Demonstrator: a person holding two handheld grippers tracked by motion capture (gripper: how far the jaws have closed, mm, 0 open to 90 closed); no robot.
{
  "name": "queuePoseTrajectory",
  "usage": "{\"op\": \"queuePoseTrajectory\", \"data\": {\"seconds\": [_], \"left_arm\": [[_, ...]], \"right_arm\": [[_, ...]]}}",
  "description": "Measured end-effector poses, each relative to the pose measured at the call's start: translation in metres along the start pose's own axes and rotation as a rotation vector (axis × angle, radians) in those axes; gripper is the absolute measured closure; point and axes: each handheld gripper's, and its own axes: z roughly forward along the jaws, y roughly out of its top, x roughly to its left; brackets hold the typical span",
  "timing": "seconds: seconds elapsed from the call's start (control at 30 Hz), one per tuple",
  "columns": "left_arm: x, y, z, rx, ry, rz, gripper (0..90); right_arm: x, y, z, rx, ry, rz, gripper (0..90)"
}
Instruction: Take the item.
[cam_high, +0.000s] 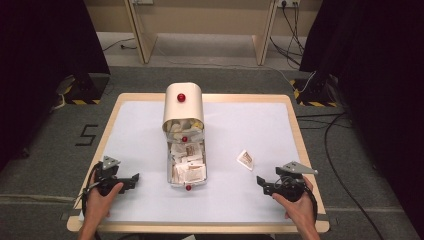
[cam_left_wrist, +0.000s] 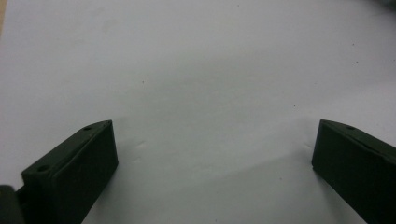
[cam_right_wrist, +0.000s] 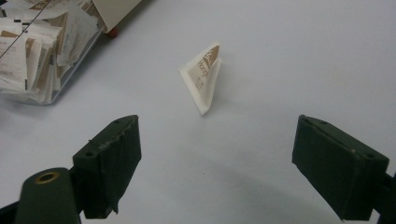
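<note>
Light falls evenly from above onto the white tabletop (cam_high: 240, 195), which reads bright and slightly bluish, with no hard glare. The black curtains (cam_high: 45, 50) at both sides go nearly featureless. The high view is soft and low in detail; print on the sachet (cam_high: 245, 159) is unreadable there. In the right gripper view the sachet (cam_right_wrist: 204, 77) is fairly sharp and casts a faint shadow, while the near fingers (cam_right_wrist: 109, 165) blur slightly. The left gripper view is dimmer, with grey shading across the middle and soft shadows beside the dark fingers (cam_left_wrist: 77, 170).
</note>
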Motion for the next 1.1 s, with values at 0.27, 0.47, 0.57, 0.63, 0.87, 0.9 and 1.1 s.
{"op": "queuePoseTrajectory", "data": {"seconds": [0.27,0.47,0.57,0.63,0.87,0.9,1.1], "left_arm": [[0.000,0.000,0.000,0.000,0.000,0.000,0.0],[0.000,0.000,0.000,0.000,0.000,0.000,0.0],[0.000,0.000,0.000,0.000,0.000,0.000,0.0],[0.000,0.000,0.000,0.000,0.000,0.000,0.0],[0.000,0.000,0.000,0.000,0.000,0.001,0.0],[0.000,0.000,0.000,0.000,0.000,0.001,0.0],[0.000,0.000,0.000,0.000,0.001,0.001,0.0]], "right_arm": [[0.005,-0.007,-0.002,0.011,0.013,-0.004,16.2],[0.007,-0.015,-0.006,0.022,0.022,0.001,16.3],[0.008,-0.020,-0.008,0.028,0.025,0.008,16.3],[0.008,-0.023,-0.009,0.033,0.025,0.009,16.3],[0.009,-0.032,-0.013,0.049,0.026,0.009,16.4],[0.009,-0.032,-0.013,0.049,0.026,0.009,16.4],[0.007,-0.041,-0.016,0.065,0.028,0.020,16.4]]}}
